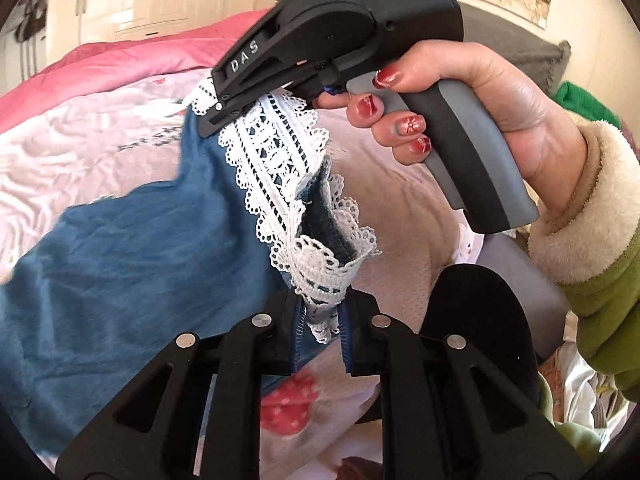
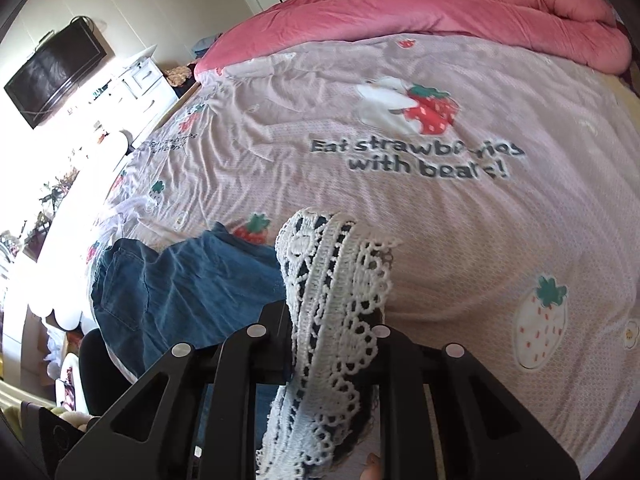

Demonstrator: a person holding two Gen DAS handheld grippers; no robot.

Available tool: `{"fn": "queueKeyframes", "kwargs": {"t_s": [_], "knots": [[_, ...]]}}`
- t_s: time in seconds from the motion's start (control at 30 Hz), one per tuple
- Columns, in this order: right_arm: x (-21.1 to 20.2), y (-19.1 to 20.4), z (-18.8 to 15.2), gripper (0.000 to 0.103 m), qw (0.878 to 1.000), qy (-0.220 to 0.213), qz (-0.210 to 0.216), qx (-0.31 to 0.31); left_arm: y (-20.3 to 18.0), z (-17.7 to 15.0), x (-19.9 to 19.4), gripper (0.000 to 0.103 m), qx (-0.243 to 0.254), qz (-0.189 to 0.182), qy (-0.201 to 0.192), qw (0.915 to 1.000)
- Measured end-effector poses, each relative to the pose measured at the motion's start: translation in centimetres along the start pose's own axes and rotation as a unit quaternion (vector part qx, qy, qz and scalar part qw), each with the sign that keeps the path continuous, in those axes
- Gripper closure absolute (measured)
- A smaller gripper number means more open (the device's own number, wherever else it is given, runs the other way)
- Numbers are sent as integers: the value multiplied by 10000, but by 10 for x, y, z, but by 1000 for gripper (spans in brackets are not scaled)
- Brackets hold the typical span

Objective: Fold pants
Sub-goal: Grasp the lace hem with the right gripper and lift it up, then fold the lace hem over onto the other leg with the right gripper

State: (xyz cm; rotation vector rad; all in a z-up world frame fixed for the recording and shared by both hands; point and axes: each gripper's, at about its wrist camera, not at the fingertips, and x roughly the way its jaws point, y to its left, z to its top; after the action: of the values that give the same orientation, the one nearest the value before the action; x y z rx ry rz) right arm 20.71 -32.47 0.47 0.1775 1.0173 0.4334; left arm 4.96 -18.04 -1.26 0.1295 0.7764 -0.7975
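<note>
Nearest the left wrist lens: left gripper point(image 1: 322, 330), jaws drawn narrow and pinching the white lace hem point(image 1: 280, 184) of the blue denim pants point(image 1: 132, 248). Lace bunched between the 2 blue-edged fingers point(image 1: 298, 340), trailing up and away toward the right gripper point(image 1: 218, 114). Clamped there too: black jaws closed on the same lace band, further along the hem, so the trim hangs stretched between both tools above the bed.

Seen from the right wrist: lace hem point(image 2: 332, 320) draped over and between the right gripper point(image 2: 332, 344) linkage, hiding the fingertips; pants point(image 2: 172, 288) falling away to the left, back pocket stitching visible, lower part lying on the pink strawberry bedsheet point(image 2: 440, 240). Printed on the sheet: "Eat strawberries with bears!" beside a bear and strawberry.

Right hand point(image 1: 472, 92) wrapped around the grey-and-black pistol handle, 4 red-painted nails curled at the front, 1 on the trigger area, wrist angled down, cream fleece cuff and green sleeve point(image 1: 600, 280) behind. Tool tilted nose-down to the left.

Further out: rolled pink duvet point(image 2: 480, 8) along the far edge of the bed, wall-mounted television point(image 2: 56, 76) and white drawers point(image 2: 148, 80) at left.
</note>
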Motion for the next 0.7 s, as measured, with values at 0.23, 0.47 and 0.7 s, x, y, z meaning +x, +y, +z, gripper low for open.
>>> {"fn": "queueKeyframes", "kwargs": {"t_s": [0.23, 0.47, 0.7], "knots": [[37, 58, 11, 87, 9989, 324, -224, -246, 39, -30, -30, 95, -612, -42, -68, 9981], [81, 110, 19, 87, 9964, 604, -439, -398, 72, -56, -52, 95, -1200, -94, -114, 9927], [126, 137, 18, 83, 9891, 1060, -914, -454, 88, -71, -51, 95, -1576, -164, -15, 9874]]}}
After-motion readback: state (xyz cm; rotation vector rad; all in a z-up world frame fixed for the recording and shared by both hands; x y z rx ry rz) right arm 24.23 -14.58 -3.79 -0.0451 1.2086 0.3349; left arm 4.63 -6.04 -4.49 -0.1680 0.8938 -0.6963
